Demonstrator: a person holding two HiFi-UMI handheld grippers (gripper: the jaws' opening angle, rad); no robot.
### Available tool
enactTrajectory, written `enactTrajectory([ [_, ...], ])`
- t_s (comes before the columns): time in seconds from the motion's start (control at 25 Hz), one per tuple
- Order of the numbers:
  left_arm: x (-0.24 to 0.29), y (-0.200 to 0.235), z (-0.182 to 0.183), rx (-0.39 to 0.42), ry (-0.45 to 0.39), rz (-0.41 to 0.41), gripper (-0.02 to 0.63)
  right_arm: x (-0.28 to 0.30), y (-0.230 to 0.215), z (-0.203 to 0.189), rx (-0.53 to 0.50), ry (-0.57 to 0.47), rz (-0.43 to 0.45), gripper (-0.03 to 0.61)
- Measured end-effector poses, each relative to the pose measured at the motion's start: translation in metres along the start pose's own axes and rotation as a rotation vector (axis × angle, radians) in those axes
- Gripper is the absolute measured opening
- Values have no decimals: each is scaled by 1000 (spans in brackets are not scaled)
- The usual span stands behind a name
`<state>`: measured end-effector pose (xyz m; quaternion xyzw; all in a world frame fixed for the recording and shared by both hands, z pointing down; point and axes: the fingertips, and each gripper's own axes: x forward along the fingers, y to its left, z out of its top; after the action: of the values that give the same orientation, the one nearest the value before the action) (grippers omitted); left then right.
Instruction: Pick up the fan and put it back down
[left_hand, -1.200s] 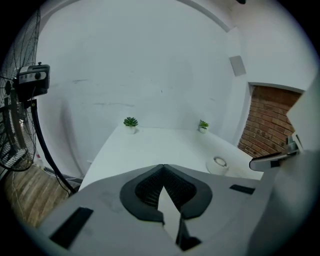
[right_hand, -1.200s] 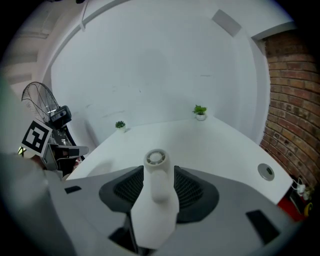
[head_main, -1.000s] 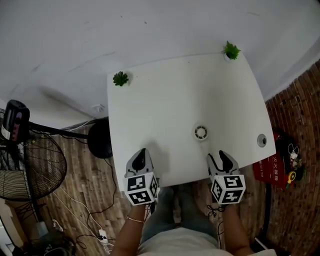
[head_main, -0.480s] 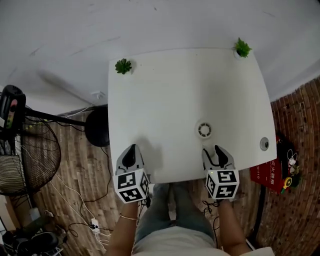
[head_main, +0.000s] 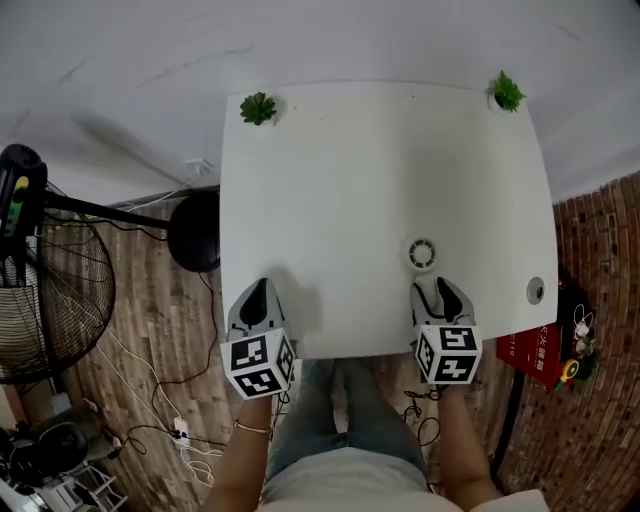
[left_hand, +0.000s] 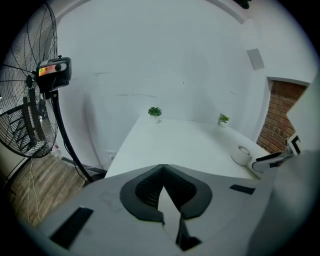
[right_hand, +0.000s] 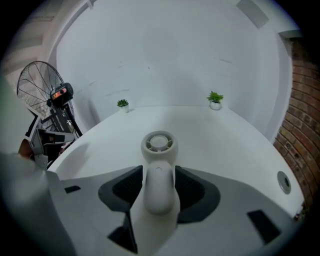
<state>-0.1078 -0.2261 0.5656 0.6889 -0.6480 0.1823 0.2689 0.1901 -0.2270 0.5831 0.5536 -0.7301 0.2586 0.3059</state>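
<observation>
Right tool (head_main: 439, 294) clamped on the small fan (head_main: 422, 252), left tool (head_main: 256, 296) closed on nothing.
Both tools sit side by side at the near edge of the white tabletop (head_main: 380, 170), well apart, held level and pointing away from the person. On the right, the jaws press the fan's white handle from both sides, and its round head lies just ahead of them, low over the tabletop. On the left, the jaws meet at their tips with bare tabletop in front. Two little potted plants mark the far corners, one left (head_main: 258, 108) and one right (head_main: 507, 92). A round hole (head_main: 536, 291) sits near the right edge. A tall floor fan (head_main: 50, 290) stands off the left side, and nothing on the tabletop crowds the small fan.
</observation>
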Motion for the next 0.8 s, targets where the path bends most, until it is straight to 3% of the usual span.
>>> enactTrajectory([
  [0.8, -3, 19, -7, -15, 14, 22, 5, 21, -2, -6, -28, 49, -10, 210],
])
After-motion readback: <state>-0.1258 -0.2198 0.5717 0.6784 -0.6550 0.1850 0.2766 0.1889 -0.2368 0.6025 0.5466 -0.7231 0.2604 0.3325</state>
